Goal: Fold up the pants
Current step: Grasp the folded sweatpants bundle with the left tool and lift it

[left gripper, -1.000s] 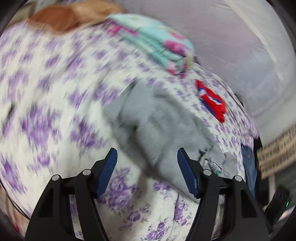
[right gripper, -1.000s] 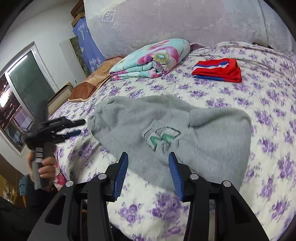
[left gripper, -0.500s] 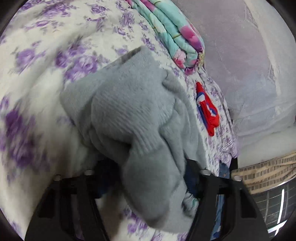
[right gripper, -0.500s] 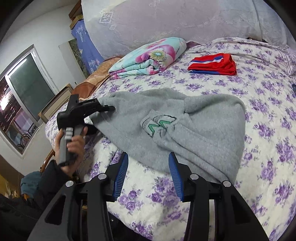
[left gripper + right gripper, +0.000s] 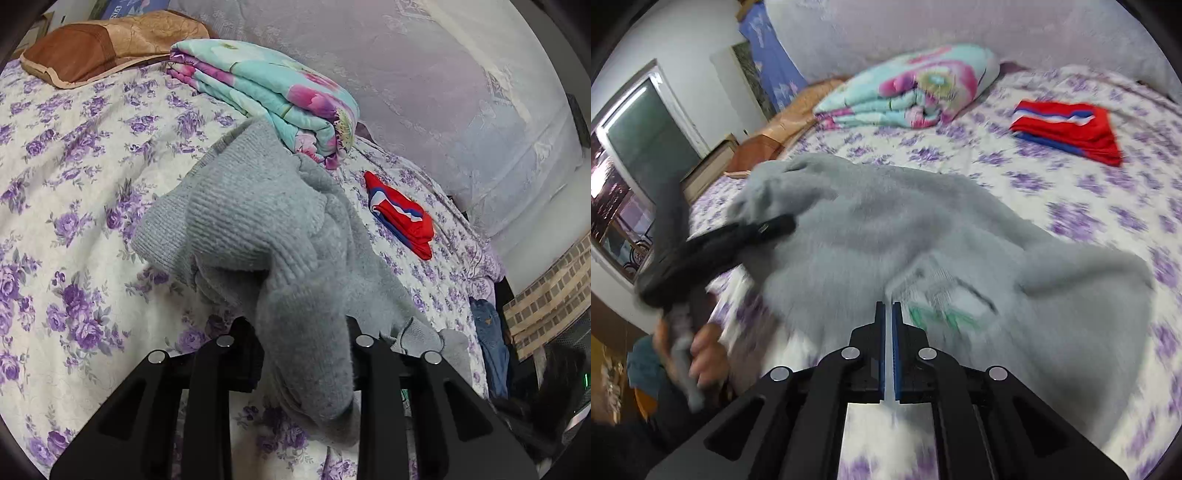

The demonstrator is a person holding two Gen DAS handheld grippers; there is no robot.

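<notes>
The grey fleece pants (image 5: 266, 229) lie on the purple-flowered bed sheet (image 5: 74, 184). My left gripper (image 5: 303, 332) is shut on a bunched ribbed end of the pants and holds it lifted; the cloth hides its fingertips. In the right wrist view the pants (image 5: 923, 229) spread across the bed, with a green logo patch (image 5: 945, 306) near the front. My right gripper (image 5: 888, 314) is shut on the front edge of the pants, its blue pads pressed together. The left gripper (image 5: 768, 227) shows there at the left, gripping the pants' far end.
A folded teal flowered blanket (image 5: 266, 96) and a brown pillow (image 5: 96, 44) lie at the head of the bed. A folded red, white and blue garment (image 5: 402, 218) lies to the right. Blue jeans (image 5: 487, 343) hang at the bed's right edge. A window (image 5: 631, 177) is at the left.
My right gripper has closed on the front edge of the pants. My left gripper, which took hold of the far end, has lifted it and moved it inward.
</notes>
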